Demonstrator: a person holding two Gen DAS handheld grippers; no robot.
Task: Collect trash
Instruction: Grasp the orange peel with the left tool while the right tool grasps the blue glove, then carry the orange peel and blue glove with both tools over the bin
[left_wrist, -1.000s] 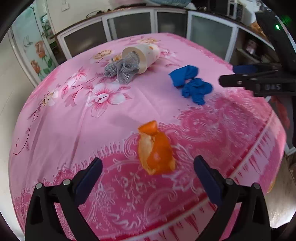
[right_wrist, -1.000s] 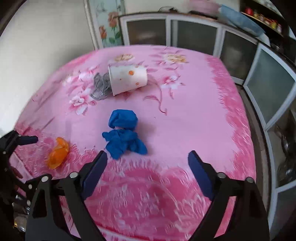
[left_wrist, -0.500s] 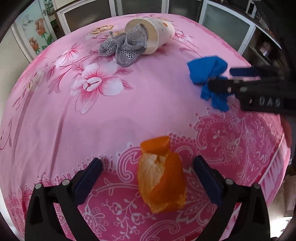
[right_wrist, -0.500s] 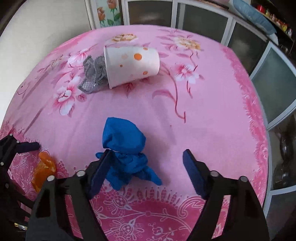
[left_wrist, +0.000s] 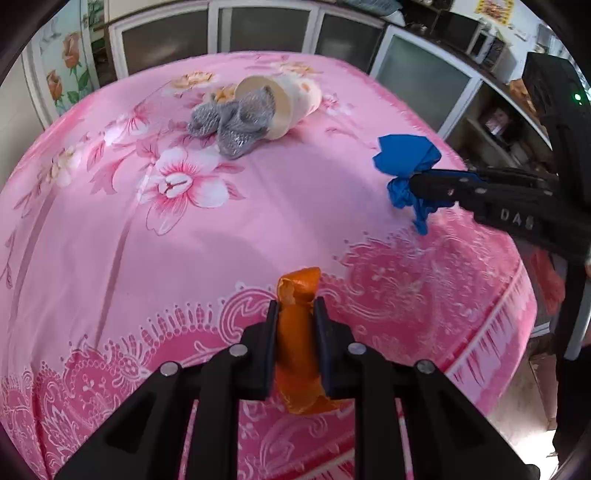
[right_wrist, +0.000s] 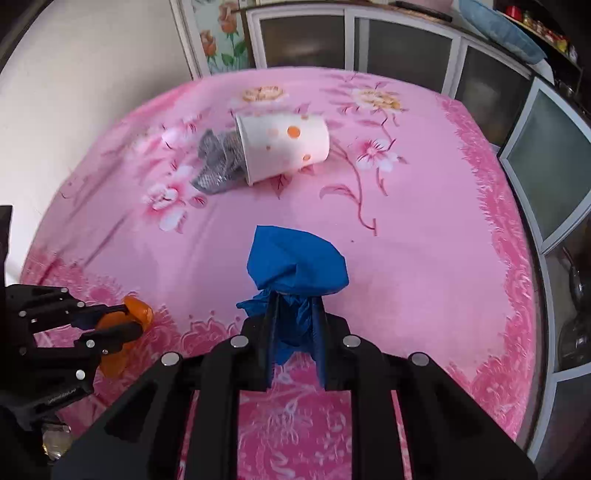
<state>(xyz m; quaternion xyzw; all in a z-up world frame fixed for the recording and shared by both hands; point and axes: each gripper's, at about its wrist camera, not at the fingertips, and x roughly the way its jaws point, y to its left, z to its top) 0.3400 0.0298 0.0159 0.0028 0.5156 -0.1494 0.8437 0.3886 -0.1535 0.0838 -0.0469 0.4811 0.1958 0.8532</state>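
Observation:
An orange peel (left_wrist: 297, 284) sits between the fingers of my left gripper (left_wrist: 295, 308), whose jaws are closing with the pads pressed on it, low over the front of the pink flowered tablecloth (left_wrist: 280, 210). My right gripper (right_wrist: 295, 301) is closing too, its pads squeezing a crumpled blue glove (right_wrist: 295, 258) whose bulk bulges out past the fingertips. Each wrist view shows the other hand's tool: the right gripper (left_wrist: 413, 184) with the blue glove (left_wrist: 406, 155), and the left gripper (right_wrist: 125, 319) with the peel (right_wrist: 138, 310).
A white paper cup with orange dots (right_wrist: 284, 144) lies on its side at the back of the table, with grey mesh wrapping (right_wrist: 218, 162) spilling from its mouth. Glass-fronted cabinets (right_wrist: 406, 48) line the back and right. The table's front edge drops off near both grippers.
Both grippers went from wide open to closed, the left on the orange peel and the right on the blue glove. Both pieces now look raised off the cloth.

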